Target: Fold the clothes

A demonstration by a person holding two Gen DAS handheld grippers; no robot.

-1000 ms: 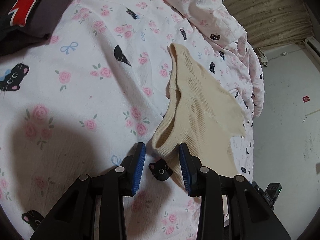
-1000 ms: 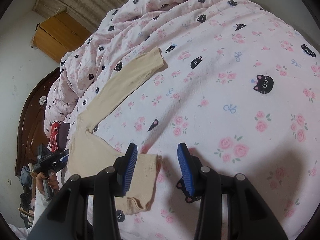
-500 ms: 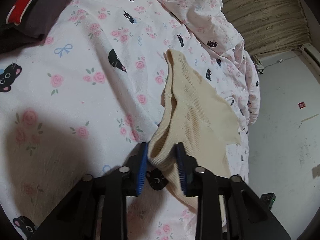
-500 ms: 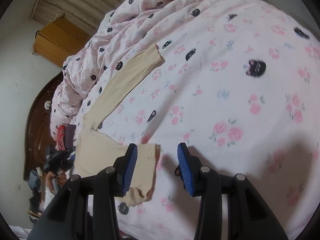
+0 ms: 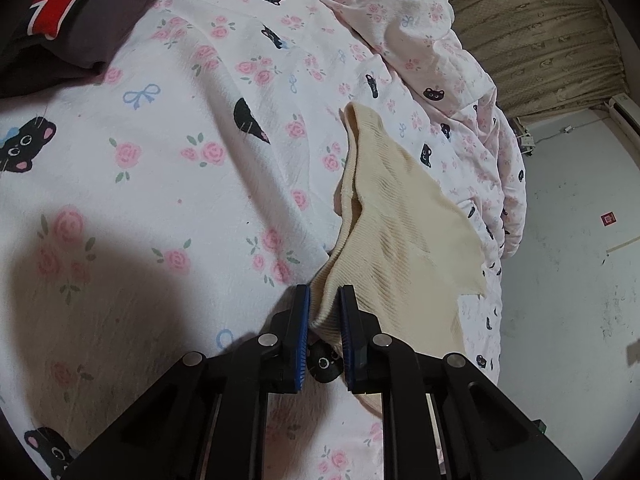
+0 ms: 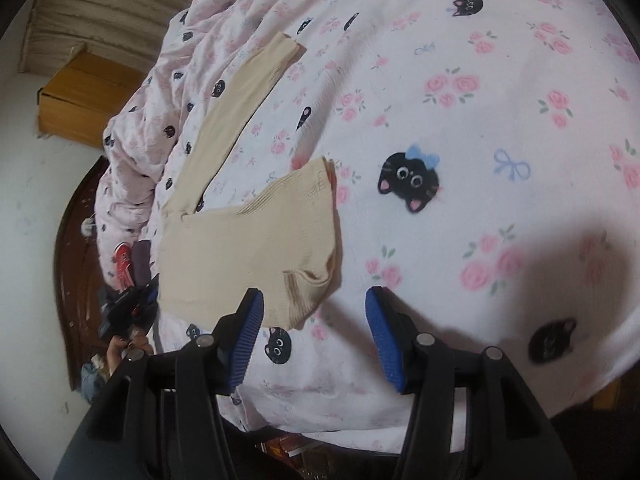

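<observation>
We see a cream ribbed knit garment [image 5: 404, 248] lying on a bed under a cat-and-rose print sheet [image 5: 168, 184]. Our left gripper [image 5: 324, 312] has its jaws clamped on the garment's thick ribbed edge, the cloth fanning ahead and to their right. Our right gripper [image 6: 314, 320] has its jaws wide apart, a folded corner just ahead of its left jaw and one long flat limb stretching far beyond. We judge a fold is under way; next calls for gripping that corner.
</observation>
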